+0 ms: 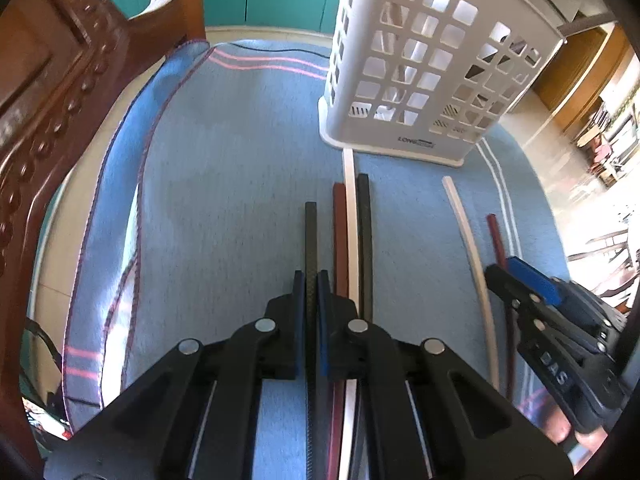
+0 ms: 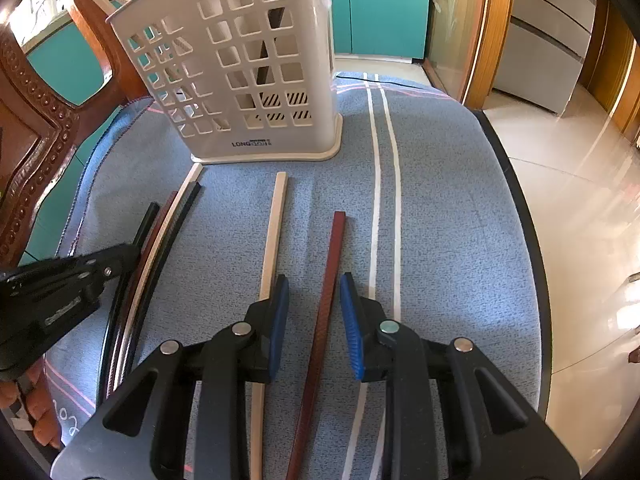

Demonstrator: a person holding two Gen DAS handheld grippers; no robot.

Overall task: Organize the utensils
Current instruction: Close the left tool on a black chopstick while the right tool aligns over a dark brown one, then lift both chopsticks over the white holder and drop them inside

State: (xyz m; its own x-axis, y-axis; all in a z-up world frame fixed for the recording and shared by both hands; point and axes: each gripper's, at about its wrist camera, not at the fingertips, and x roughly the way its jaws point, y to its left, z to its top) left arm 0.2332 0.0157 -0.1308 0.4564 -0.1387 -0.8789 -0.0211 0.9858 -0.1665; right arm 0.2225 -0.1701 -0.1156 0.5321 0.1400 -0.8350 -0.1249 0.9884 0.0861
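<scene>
Before the white slotted utensil holder (image 2: 256,80) on the blue-clothed counter (image 2: 440,200), the left claw (image 1: 311,280) is clenched on a black chopstick (image 1: 311,240), while the right claw (image 2: 314,300), released, straddles a dark-red chopstick (image 2: 332,280)—light, stiff, likely slippery, best pinched mid-shaft.

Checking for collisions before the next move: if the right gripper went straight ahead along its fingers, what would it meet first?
Likely nothing soon: the right gripper straddles the red chopstick, with bare blue cloth ahead. The white basket stands left of that line, though depth is unclear.

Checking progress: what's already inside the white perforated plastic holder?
Through the white perforated plastic holder's holes, one dark stick leans inside. The solid walls hide the rest, so any other contents can't be confirmed.
</scene>
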